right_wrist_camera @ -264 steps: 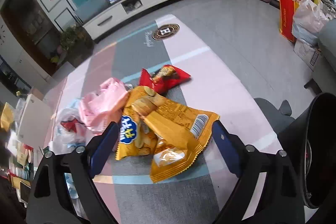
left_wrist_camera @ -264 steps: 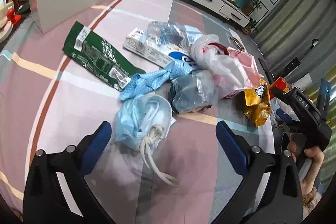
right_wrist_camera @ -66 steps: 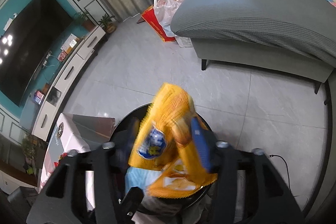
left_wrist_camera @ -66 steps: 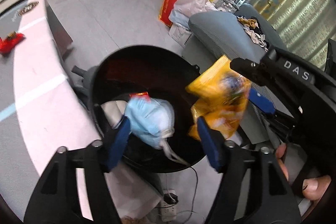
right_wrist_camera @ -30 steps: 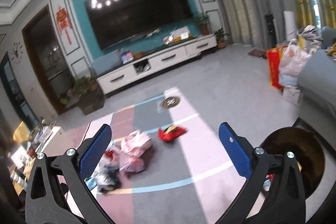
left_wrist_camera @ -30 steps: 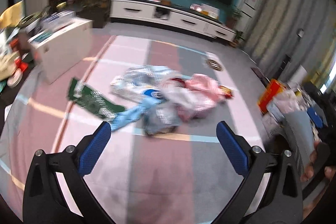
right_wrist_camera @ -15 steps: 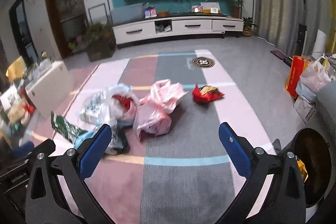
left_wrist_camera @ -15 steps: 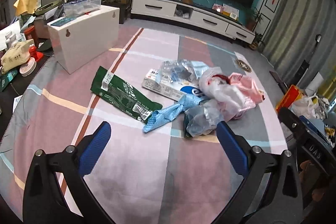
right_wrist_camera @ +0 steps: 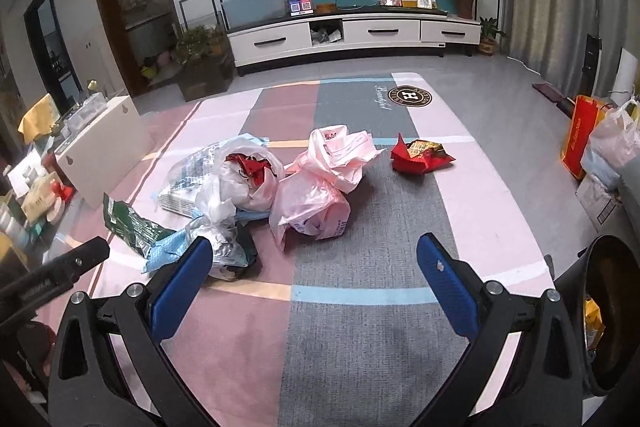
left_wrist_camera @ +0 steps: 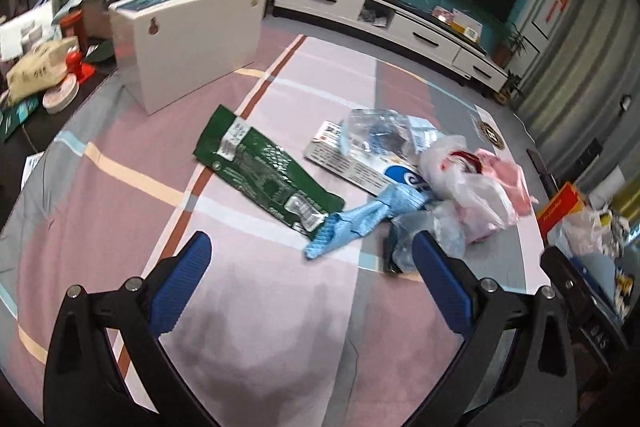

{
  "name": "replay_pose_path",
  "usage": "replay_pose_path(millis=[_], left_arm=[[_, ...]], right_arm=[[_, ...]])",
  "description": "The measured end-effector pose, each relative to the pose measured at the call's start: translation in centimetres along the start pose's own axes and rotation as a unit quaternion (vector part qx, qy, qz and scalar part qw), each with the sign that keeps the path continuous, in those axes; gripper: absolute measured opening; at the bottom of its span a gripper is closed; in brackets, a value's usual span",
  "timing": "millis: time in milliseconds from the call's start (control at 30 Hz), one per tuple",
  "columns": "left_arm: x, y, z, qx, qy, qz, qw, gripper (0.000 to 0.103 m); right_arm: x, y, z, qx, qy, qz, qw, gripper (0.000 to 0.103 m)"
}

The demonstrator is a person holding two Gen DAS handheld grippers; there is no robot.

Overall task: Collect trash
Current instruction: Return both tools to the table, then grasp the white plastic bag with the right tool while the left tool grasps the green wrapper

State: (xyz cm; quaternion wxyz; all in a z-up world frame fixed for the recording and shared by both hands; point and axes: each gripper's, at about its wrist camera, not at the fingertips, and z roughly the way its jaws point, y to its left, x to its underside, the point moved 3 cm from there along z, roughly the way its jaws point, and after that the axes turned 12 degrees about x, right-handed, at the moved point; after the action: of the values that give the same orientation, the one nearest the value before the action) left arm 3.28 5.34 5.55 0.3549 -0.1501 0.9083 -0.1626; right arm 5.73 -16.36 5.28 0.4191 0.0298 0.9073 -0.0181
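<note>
Rug point(right_wrist_camera: 360, 347): we see a pink, grey and white checked rug on the floor, carrying all the trash.
Bin point(right_wrist_camera: 612, 311): black, round, at the rug's right edge in our right wrist view; a bit of yellow packet shows inside.
White box point(left_wrist_camera: 188, 39): stands on the rug's far left corner, clutter piled on top and beside it.
Left hand-held gripper point(left_wrist_camera: 308, 267): we hold it above the rug with its blue fingers spread wide, nothing between them.
Right hand-held gripper point(right_wrist_camera: 316, 267): also spread wide and empty, above the rug's near part.
Pink bag point(right_wrist_camera: 320, 187): crumpled, mid-rug, touching the white bag.
White bag point(right_wrist_camera: 244, 183): holds something red; it lies over the carton.
Green packet point(left_wrist_camera: 264, 175): flat, left of the heap, its near end touching the blue glove.
Carton point(left_wrist_camera: 356, 163): white, partly under a clear wrapper point(left_wrist_camera: 376, 127).
Blue glove point(left_wrist_camera: 368, 219): stretched between green packet and heap.
Grey bag point(right_wrist_camera: 224, 243): crumpled, just beyond our right gripper's left finger.
Red packet point(right_wrist_camera: 420, 155): lies alone, right of the pink bag.
</note>
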Motion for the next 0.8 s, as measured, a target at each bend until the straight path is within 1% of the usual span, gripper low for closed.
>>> replay_pose_path(millis=[233, 333, 433, 533, 600, 667, 733, 800], left_arm=[[-0.9, 1.8, 0.4, 0.006, -0.006, -0.030, 0.9995, 0.100], [-1.3, 2.5, 0.6, 0.018, -0.009, -0.050, 0.9986, 0.100], [-2.1, 3.4, 0.5, 0.030, -0.019, -0.071, 0.9968, 0.099], [-3.0, 4.5, 0.2, 0.036, -0.042, -0.098, 0.9937, 0.099], [-3.3, 5.2, 0.3, 0.043, -0.047, -0.114, 0.9914, 0.098], [-3.6, 5.9, 1.0, 0.051, -0.043, -0.136, 0.9884, 0.098], [-3.8, 6.3, 2.0, 0.052, -0.036, -0.154, 0.9860, 0.098], [-4.0, 6.5, 3.1, 0.043, -0.023, -0.169, 0.9843, 0.098]], right_arm=[[-0.3, 0.2, -0.2, -0.004, -0.005, -0.001, 1.000, 0.100], [-0.4, 0.3, -0.5, -0.009, -0.008, -0.002, 1.000, 0.099], [-0.8, 0.6, -0.7, -0.013, -0.015, -0.013, 1.000, 0.092], [-1.3, 1.1, -0.7, -0.024, -0.013, -0.024, 0.999, 0.084], [-2.1, 2.0, -0.6, -0.037, -0.008, -0.041, 0.998, 0.075], [-3.0, 2.9, -0.4, -0.046, -0.008, -0.052, 0.998, 0.073], [-4.0, 4.0, 0.0, -0.055, -0.006, -0.057, 0.997, 0.072], [-5.0, 5.6, 0.9, -0.062, 0.000, -0.067, 0.996, 0.072]])
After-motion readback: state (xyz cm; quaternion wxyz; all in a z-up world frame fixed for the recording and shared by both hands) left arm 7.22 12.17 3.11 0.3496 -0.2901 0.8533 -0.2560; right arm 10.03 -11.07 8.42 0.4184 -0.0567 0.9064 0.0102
